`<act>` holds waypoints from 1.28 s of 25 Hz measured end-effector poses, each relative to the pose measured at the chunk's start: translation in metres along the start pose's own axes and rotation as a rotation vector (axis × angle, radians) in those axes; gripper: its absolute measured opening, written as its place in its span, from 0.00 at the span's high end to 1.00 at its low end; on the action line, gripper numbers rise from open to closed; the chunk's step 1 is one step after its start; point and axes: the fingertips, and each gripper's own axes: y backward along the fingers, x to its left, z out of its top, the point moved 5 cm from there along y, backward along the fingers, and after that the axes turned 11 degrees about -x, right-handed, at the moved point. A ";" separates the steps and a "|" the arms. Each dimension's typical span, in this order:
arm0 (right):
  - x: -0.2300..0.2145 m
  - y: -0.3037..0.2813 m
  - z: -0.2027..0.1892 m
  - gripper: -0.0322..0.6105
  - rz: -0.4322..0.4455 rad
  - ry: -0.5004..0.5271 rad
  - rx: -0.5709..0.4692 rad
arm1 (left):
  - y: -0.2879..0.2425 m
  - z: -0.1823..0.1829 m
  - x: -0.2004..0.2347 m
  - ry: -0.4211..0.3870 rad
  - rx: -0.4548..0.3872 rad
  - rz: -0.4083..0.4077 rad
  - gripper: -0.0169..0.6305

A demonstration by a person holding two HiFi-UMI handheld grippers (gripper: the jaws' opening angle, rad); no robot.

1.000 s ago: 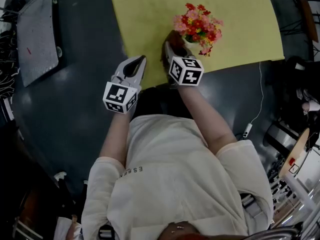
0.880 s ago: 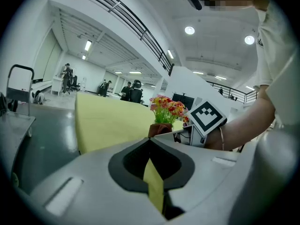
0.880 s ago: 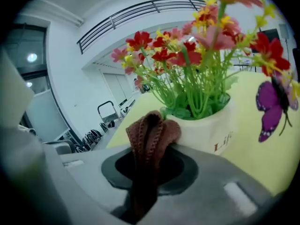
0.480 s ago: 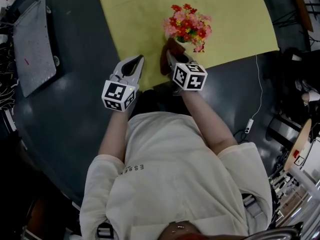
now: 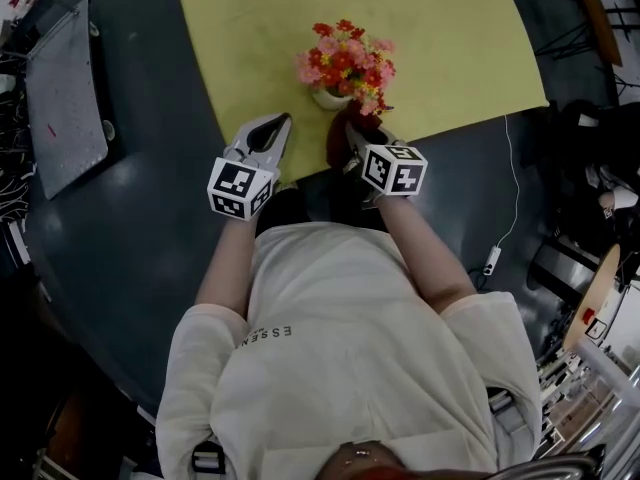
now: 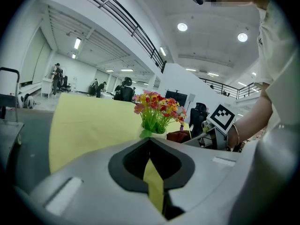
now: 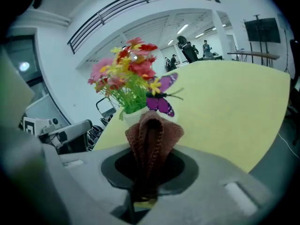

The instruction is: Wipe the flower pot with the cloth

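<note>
A small white flower pot (image 5: pixel 328 97) with red, pink and yellow flowers (image 5: pixel 343 60) stands on a yellow mat (image 5: pixel 270 28). My right gripper (image 5: pixel 350 134) is shut on a brown knitted cloth (image 5: pixel 339 136), just near and right of the pot. In the right gripper view the cloth (image 7: pixel 152 134) bulges up out of the jaws in front of the pot (image 7: pixel 135 116) and a purple butterfly (image 7: pixel 161 102). My left gripper (image 5: pixel 273 124) is shut and holds nothing, at the mat's near edge left of the pot. In its own view the left gripper (image 6: pixel 150 139) points at the flowers (image 6: pixel 157 109).
The mat lies on a dark round table (image 5: pixel 140 228). A grey flat board (image 5: pixel 65 83) sits at the table's far left. A white cable (image 5: pixel 510 188) hangs off the mat's right side to the floor. Chairs and clutter crowd the right edge.
The right gripper with the cloth has shifted from the pot's left side round to its near right side. The left gripper now sits closer to the pot.
</note>
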 end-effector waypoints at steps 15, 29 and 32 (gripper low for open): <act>-0.124 0.002 0.077 0.86 0.103 0.297 0.111 | -0.081 -0.033 -0.030 -0.195 0.015 -0.017 0.19; -0.123 -0.043 0.128 0.86 0.289 0.425 0.080 | -0.138 -0.041 -0.009 -0.244 0.085 -0.076 0.14; -0.127 -0.045 0.125 0.86 0.298 0.418 0.084 | -0.143 -0.042 -0.008 -0.235 0.103 -0.103 0.14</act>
